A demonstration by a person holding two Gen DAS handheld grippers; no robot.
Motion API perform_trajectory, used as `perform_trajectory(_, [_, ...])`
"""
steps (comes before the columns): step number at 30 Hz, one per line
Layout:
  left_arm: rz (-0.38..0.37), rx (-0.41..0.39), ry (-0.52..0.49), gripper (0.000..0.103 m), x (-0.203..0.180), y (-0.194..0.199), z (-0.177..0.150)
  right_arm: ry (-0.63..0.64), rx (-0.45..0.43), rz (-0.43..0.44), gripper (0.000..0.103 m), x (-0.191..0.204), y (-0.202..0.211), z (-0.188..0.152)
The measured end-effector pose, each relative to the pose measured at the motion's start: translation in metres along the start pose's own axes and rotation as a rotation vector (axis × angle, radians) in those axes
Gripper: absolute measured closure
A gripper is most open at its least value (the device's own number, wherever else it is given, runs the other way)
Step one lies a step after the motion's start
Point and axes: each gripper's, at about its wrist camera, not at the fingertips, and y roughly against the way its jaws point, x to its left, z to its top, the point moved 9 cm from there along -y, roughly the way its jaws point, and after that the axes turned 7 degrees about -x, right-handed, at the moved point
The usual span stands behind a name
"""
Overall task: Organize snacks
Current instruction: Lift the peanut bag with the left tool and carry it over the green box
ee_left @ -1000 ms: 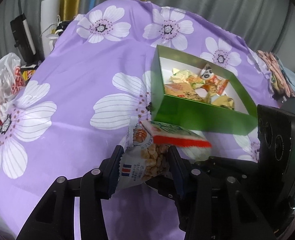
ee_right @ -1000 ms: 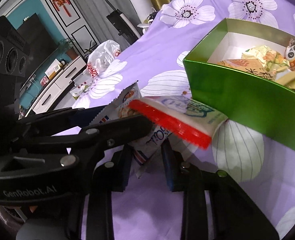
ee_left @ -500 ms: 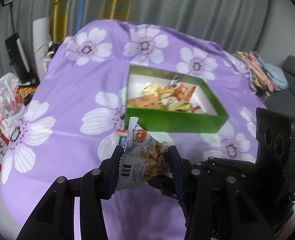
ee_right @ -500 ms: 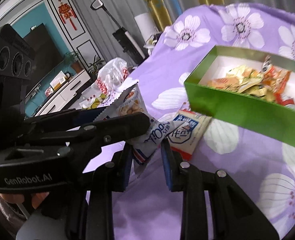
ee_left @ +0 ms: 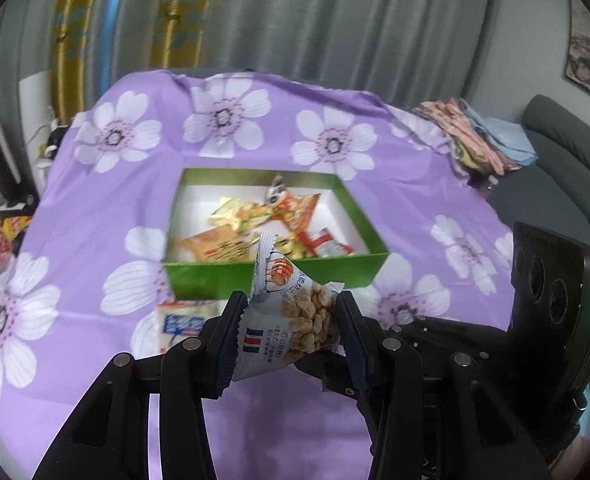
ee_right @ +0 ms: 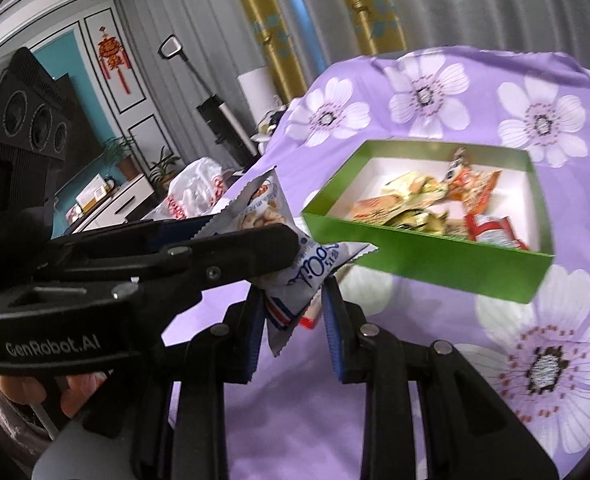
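My snack bag (ee_left: 291,312) looks like shiny, crinkly plastic. The green box (ee_left: 275,278) looks like smooth, glossy card. The purple flower cloth (ee_left: 435,184) looks soft and matt.

Soft, even daylight; slight motion blur; fisheye warp, dark vignette corners.

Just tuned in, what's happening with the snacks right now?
A person has both tools on one peanut snack packet, held in the air in front of the green box. The left tool grips its sides; the right tool pinches its lower corner. The box already holds several snacks, and a blue-and-white packet lies on the purple floral cloth beside it.
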Motion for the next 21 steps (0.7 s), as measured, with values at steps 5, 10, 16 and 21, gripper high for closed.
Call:
perform_trajectory(5, [-0.038, -0.004, -0.007, 0.057, -0.013, -0.012, 0.011, -0.008, -0.027, -0.031, 0.075, -0.016, 0.006, 0.010])
perform_trajectory(10, [-0.067, -0.002, 0.005, 0.057, -0.020, -0.024, 0.021, -0.002, -0.043, -0.064, 0.075, -0.032, 0.006, 0.019])
perform_trajectory(16, [-0.088, -0.005, 0.015, 0.057, -0.022, -0.041, 0.038, 0.012, -0.054, -0.089, 0.075, -0.047, 0.000, 0.035])
perform_trajectory(21, [-0.096, -0.005, 0.020, 0.057, -0.021, -0.055, 0.049, 0.011, -0.058, -0.097, 0.075, -0.060, -0.010, 0.046])
